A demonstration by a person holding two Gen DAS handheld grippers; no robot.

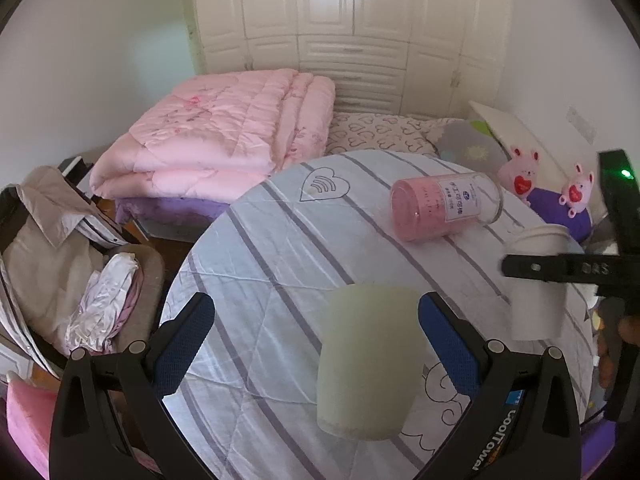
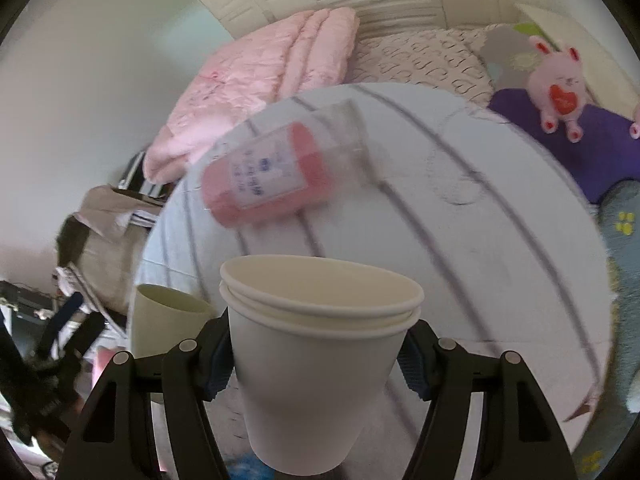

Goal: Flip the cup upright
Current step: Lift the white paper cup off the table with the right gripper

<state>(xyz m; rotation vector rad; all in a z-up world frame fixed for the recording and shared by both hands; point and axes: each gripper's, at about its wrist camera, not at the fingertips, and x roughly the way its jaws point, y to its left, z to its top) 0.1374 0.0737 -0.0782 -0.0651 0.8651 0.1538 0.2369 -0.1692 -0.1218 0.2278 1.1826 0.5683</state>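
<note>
A pale cream cup [image 1: 370, 360] stands on the round table [image 1: 260, 240], mouth up as far as I can tell; the right wrist view shows its open rim [image 2: 168, 320]. My left gripper [image 1: 316, 344] is open, its blue-padded fingers [image 1: 444, 340] apart on either side of this cup, not touching it. My right gripper [image 2: 316, 364] is shut on two nested white paper cups [image 2: 316, 360], held upright, mouth up; they also show in the left wrist view [image 1: 538, 280]. A clear jar [image 1: 444, 208] with pink contents lies on its side further back.
The table wears a white quilted cloth with grey stripes. Behind it is a bed with a folded pink quilt [image 1: 216, 136], pillows and pink plush bunnies [image 1: 520, 172]. A chair with clothes [image 1: 60, 264] stands at the left.
</note>
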